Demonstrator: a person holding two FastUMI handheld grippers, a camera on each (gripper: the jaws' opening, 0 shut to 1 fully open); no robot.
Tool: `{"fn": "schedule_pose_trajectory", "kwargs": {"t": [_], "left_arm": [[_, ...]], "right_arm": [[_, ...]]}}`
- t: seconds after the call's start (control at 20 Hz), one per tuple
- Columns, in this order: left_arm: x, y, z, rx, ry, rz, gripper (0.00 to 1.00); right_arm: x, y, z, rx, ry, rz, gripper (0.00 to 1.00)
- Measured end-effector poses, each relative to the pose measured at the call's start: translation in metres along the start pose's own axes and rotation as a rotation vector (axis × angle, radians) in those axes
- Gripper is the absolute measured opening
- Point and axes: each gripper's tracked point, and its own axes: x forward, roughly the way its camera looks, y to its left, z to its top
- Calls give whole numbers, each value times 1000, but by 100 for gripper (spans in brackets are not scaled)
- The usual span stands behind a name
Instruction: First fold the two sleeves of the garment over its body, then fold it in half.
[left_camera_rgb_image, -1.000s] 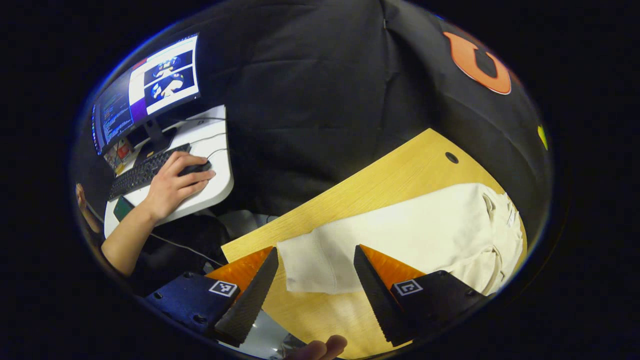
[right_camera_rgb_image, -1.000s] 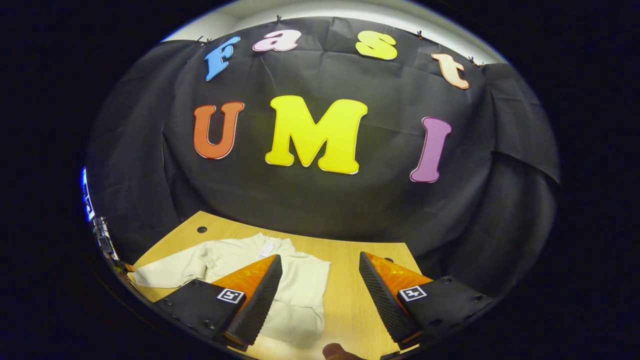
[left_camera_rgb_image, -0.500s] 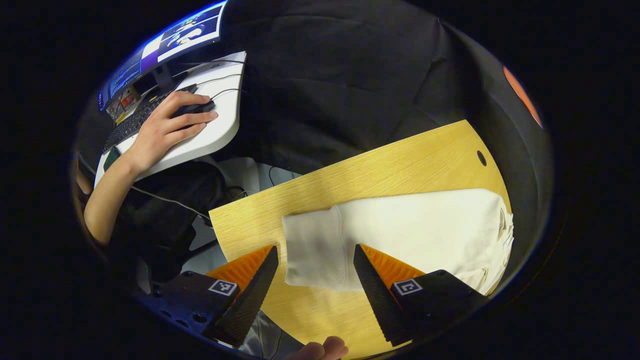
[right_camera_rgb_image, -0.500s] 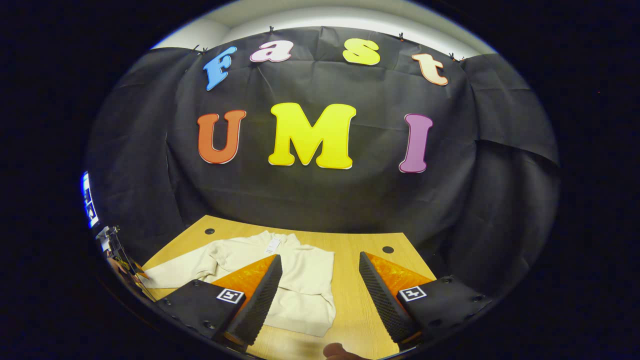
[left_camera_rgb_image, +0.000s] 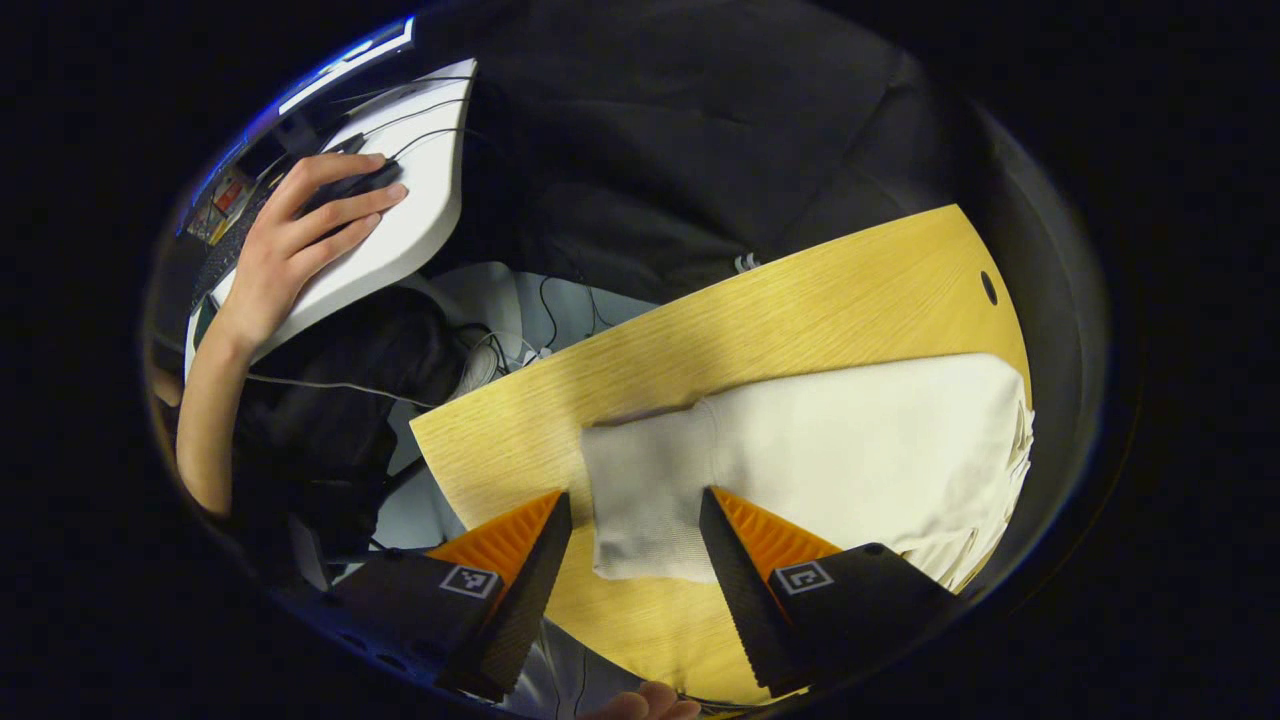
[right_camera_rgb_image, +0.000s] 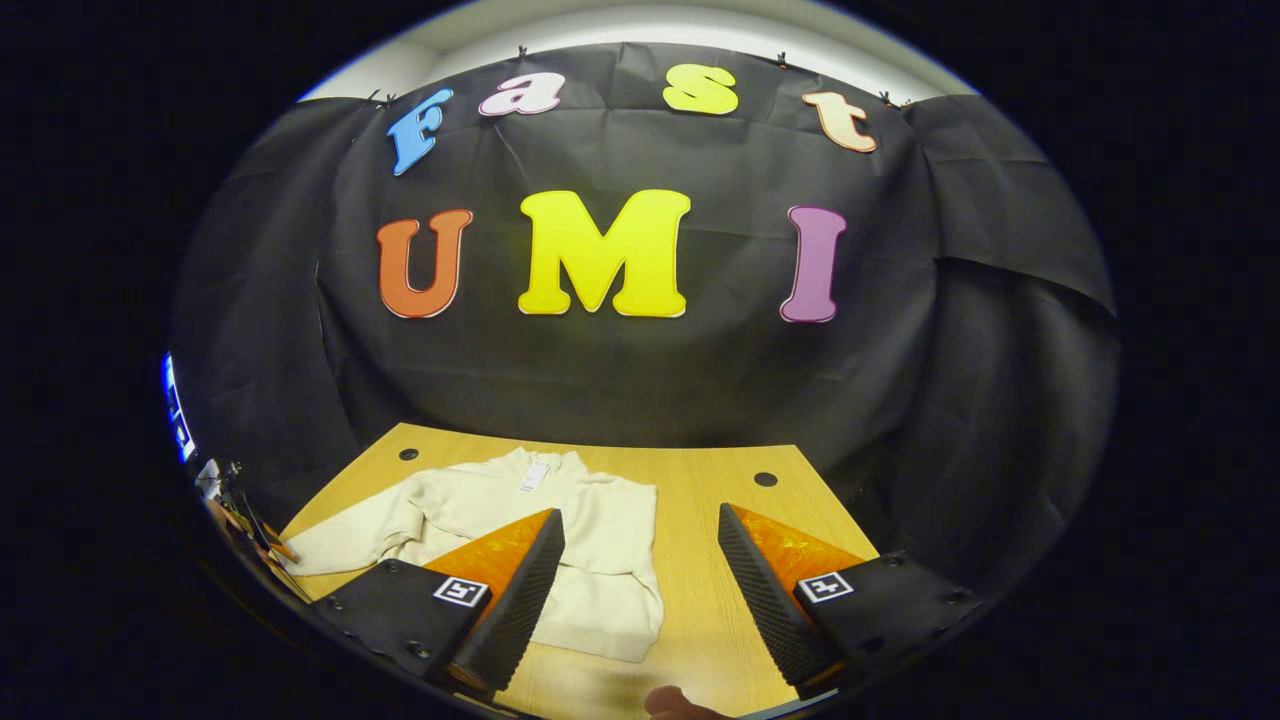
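A cream sweatshirt (right_camera_rgb_image: 520, 520) lies flat on the wooden table (right_camera_rgb_image: 700, 480), neck label toward the back wall. One sleeve stretches out to the left; its ribbed cuff (left_camera_rgb_image: 645, 510) lies between the fingers of my left gripper (left_camera_rgb_image: 630, 590), which is open and hovers just above it. The garment's body (left_camera_rgb_image: 880, 450) spreads to the right in the left gripper view. My right gripper (right_camera_rgb_image: 640, 590) is open over the table's front, its left finger in front of the garment's right side, nothing between the fingers.
Beside the table's left end stands a white desk (left_camera_rgb_image: 400, 230) with a monitor and keyboard; a person's hand (left_camera_rgb_image: 300, 230) rests on a mouse there. Cables lie on the floor (left_camera_rgb_image: 520, 320) below. Two round holes (right_camera_rgb_image: 765, 479) mark the table's back corners.
The left gripper has tilted down and closed in on the sleeve cuff, which now sits larger between its fingers. The right gripper drifted slightly, and the sweatshirt sits a little farther off.
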Motion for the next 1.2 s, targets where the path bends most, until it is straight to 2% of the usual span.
{"fn": "schedule_pose_trajectory", "kwargs": {"t": [0.05, 0.25, 0.35, 0.4, 0.45, 0.55, 0.6, 0.7, 0.9, 1.05, 1.2], "left_arm": [[1, 0, 0, -8, 22, 11, 84], [2, -3, 1, -4, 101, 20, 83], [3, -7, 1, -6, 135, 7, 77], [4, -9, 1, -10, 146, -2, 72], [4, -11, 1, -15, 152, -11, 55], [4, -21, 0, -21, 153, -42, 46], [2, -24, 0, -17, 148, -39, 26], [2, -25, 3, 18, 124, -20, 13], [-2, -27, 3, 98, 89, 16, 4], [-16, -34, 8, 151, 58, 37, 4], [-39, -61, 16, 198, 22, 10, 3]], "right_arm": [[0, -3, -3, 1, 3, -1, 96], [2, -18, -20, 32, 42, -15, 96], [2, -30, -25, 58, 54, -29, 96], [1, -36, -25, 62, 53, -39, 96], [1, -39, -27, 66, 50, -42, 96], [0, -47, -27, 78, 45, -47, 96], [-2, -49, -26, 80, 41, -46, 96], [0, -52, -29, 80, 43, -39, 96], [6, -59, -32, 90, 57, -27, 96], [13, -63, -30, 99, 54, -16, 96], [21, -62, -30, 106, 63, 7, 96]]}}
